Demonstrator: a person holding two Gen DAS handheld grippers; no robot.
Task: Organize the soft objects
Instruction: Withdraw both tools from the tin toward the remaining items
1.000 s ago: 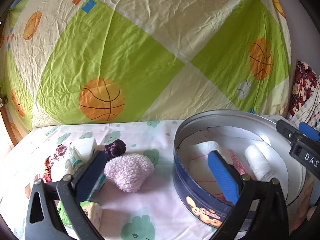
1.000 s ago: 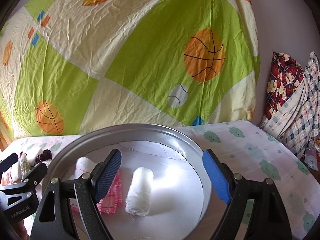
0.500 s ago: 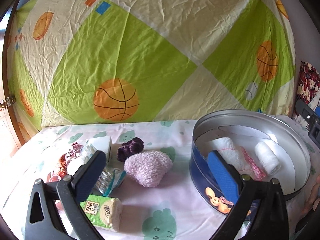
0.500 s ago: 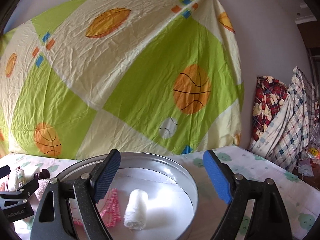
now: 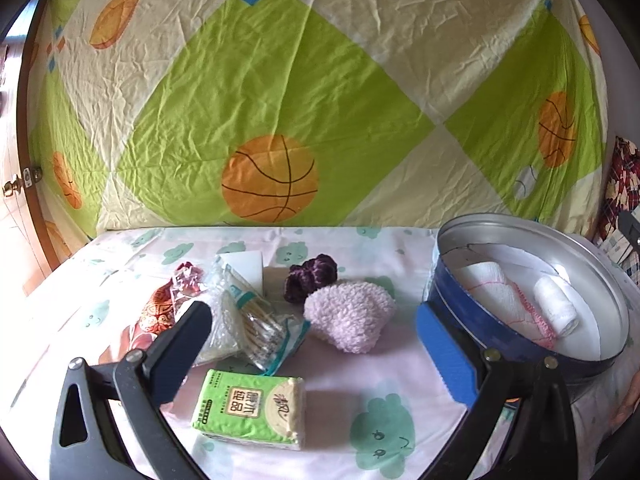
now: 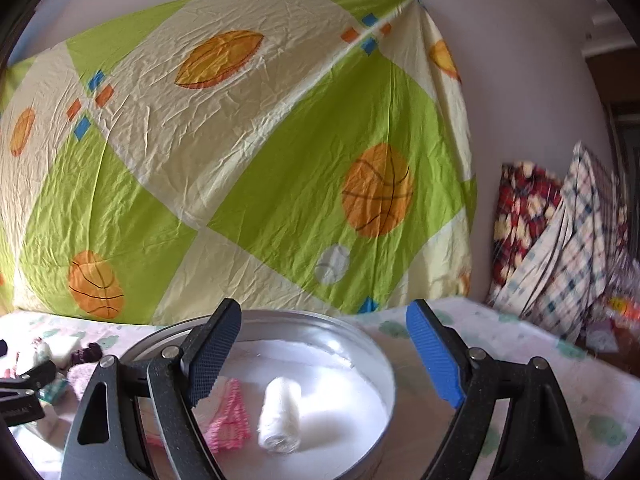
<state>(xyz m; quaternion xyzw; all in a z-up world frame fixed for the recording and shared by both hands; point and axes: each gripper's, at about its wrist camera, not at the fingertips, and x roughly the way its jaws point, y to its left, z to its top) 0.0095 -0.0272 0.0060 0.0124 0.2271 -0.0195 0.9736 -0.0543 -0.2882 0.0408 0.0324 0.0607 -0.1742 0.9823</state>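
Two empty, open grippers: the left gripper (image 5: 316,344) hangs above the pink fluffy piece (image 5: 350,316), with the tissue pack (image 5: 250,408) nearer. The right gripper (image 6: 320,356) hangs over the round tin (image 6: 372,360), where a white roll (image 6: 280,412) lies.

My left gripper (image 5: 320,344) carries two black plastic arms with triangular cut-outs and silver screw heads at the joints; one finger wears a black ribbed pad (image 5: 188,332), the other a bright blue one (image 5: 444,356). My right gripper (image 6: 324,356) is built the same, its black pad (image 6: 212,356) and blue pad (image 6: 434,360) finely textured, with round silver screws on matte, speckled black arms.
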